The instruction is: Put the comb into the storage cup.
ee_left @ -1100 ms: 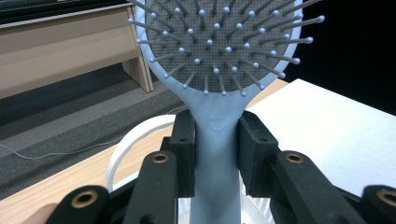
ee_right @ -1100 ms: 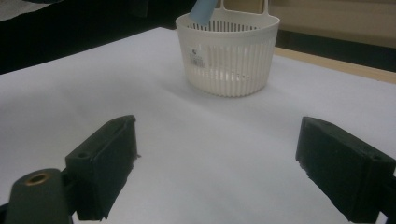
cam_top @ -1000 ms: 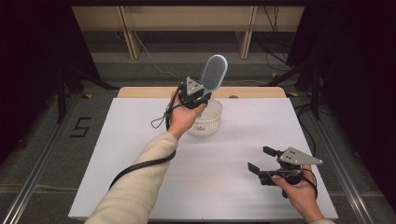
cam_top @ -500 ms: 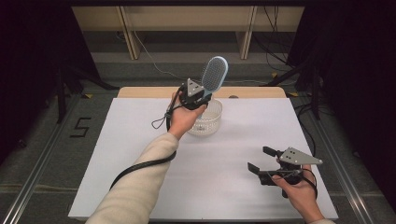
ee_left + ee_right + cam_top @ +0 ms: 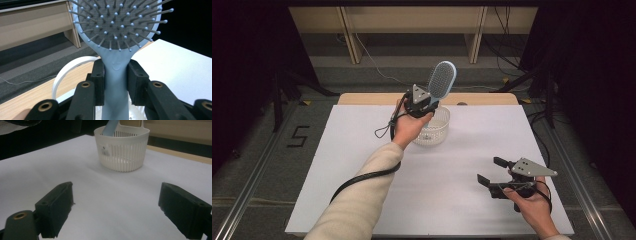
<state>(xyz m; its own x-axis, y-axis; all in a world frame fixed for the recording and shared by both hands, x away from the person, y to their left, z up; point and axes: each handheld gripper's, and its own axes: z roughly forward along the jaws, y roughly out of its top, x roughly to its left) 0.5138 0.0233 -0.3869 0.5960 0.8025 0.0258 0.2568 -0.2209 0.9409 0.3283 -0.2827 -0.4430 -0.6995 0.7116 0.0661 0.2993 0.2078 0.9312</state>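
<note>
A light blue hairbrush (image 5: 442, 80) with a grey bristle pad stands upright, its handle (image 5: 115, 82) clamped between the black jaws of my left gripper (image 5: 426, 104). The handle's lower end reaches down into a white slotted basket (image 5: 437, 131) at the table's far middle. In the right gripper view the blue handle (image 5: 111, 127) leans out over the basket's rim (image 5: 125, 133). My right gripper (image 5: 492, 171) rests low over the near right of the table, jaws wide open and nothing between them.
The table is covered by a white sheet (image 5: 362, 150), with a strip of bare wood (image 5: 372, 98) along the far edge. Beyond it are wooden bench legs (image 5: 349, 30) and cables on a dark floor. A cable (image 5: 362, 177) trails from my left forearm.
</note>
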